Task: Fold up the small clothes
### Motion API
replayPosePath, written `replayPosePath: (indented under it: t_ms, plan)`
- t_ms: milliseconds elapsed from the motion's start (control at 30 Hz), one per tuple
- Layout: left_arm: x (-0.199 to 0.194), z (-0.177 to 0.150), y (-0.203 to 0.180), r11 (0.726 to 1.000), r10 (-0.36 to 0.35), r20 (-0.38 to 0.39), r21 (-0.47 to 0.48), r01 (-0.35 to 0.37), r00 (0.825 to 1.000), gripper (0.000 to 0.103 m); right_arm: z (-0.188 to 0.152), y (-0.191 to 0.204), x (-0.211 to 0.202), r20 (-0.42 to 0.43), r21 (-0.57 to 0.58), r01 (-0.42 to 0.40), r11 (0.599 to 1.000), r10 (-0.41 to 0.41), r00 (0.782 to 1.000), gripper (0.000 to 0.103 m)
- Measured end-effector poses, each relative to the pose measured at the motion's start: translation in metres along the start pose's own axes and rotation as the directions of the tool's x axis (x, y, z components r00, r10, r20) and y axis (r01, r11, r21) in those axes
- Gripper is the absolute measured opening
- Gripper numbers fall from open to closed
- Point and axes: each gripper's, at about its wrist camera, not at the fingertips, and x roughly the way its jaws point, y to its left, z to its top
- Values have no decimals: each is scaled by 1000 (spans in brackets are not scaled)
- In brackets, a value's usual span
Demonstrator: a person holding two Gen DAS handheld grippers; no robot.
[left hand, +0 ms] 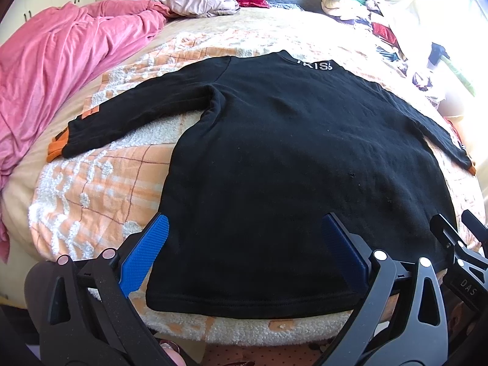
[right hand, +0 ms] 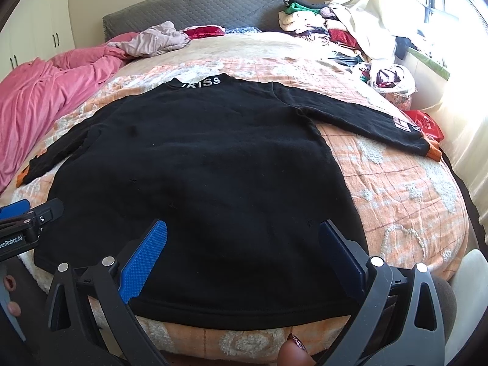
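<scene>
- The black sweater lay flat on the bed, hem nearest, collar far.
- Left gripper and right gripper hovered wide open, empty, above the hem's corners.

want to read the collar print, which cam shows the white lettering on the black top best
The right wrist view: the white lettering on the black top sits near centre, complete. The left wrist view shows it further off-centre and partly cut.
</scene>
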Motion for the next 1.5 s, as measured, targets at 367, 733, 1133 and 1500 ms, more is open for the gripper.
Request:
replayPosePath:
  t_ms: [367, 733, 1133, 1500]
  plan:
    - [-1, -1, 0, 1000, -2, 1, -2, 2, 1000, 94, 1, -1, -2, 4, 6, 3, 1000, -3, 1000, 99]
    - [1, -1, 0, 1000, -3, -3, -4, 3, 1000, 94, 0, -2, -3, 5, 8, 6, 1000, -6, 1000, 99]
    - [9, 10, -5, 1000, -9, 2, 5, 9, 1000, 94, 8, -6, 3, -5, 15, 8, 1000, -8, 1000, 99]
    - [30, 43, -21, 999, -34, -11, 12, 34, 999, 94, 54, -22, 21, 9, 66, -5, 998, 4, 1000, 99]
